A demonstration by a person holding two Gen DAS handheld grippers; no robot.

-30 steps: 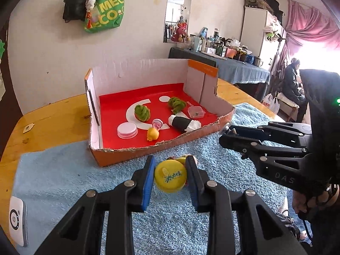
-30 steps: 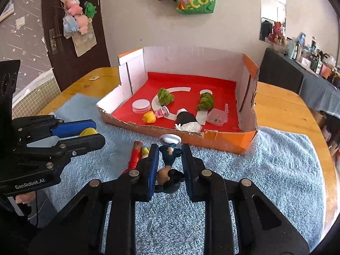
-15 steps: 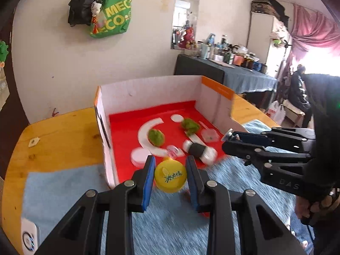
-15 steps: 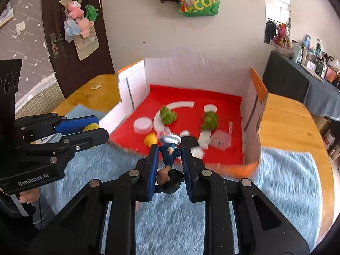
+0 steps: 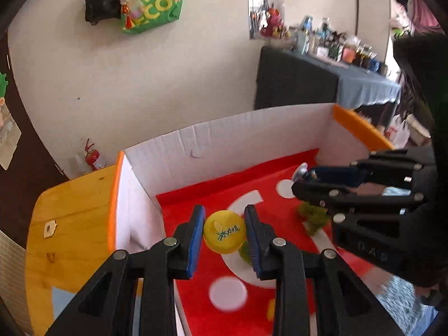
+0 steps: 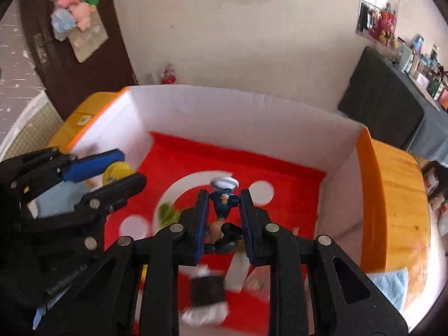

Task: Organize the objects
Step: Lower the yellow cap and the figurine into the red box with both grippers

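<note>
My left gripper [image 5: 224, 233] is shut on a yellow cap [image 5: 224, 235] with dark writing, held above the red floor of the cardboard box [image 5: 224, 140]. My right gripper [image 6: 223, 218] is shut on a small blue-suited toy figure [image 6: 223, 205] with a white round top, also over the box [image 6: 238, 112]. Each gripper shows in the other's view: the right gripper [image 5: 305, 182] at the right, the left gripper [image 6: 123, 173] at the left with the yellow cap [image 6: 116, 172].
Inside the box lie green plush bits [image 5: 313, 218], a white disc [image 5: 228, 292], a black-and-white roll [image 6: 207, 294] and a small yellow item [image 5: 270, 309]. The box stands on a blue towel [image 6: 387, 284] over a wooden table [image 5: 72, 212]. A cluttered dark side table [image 5: 322, 81] stands behind.
Both grippers have moved forward from above the towel to above the box interior, each keeping its object. The box now fills the views.
</note>
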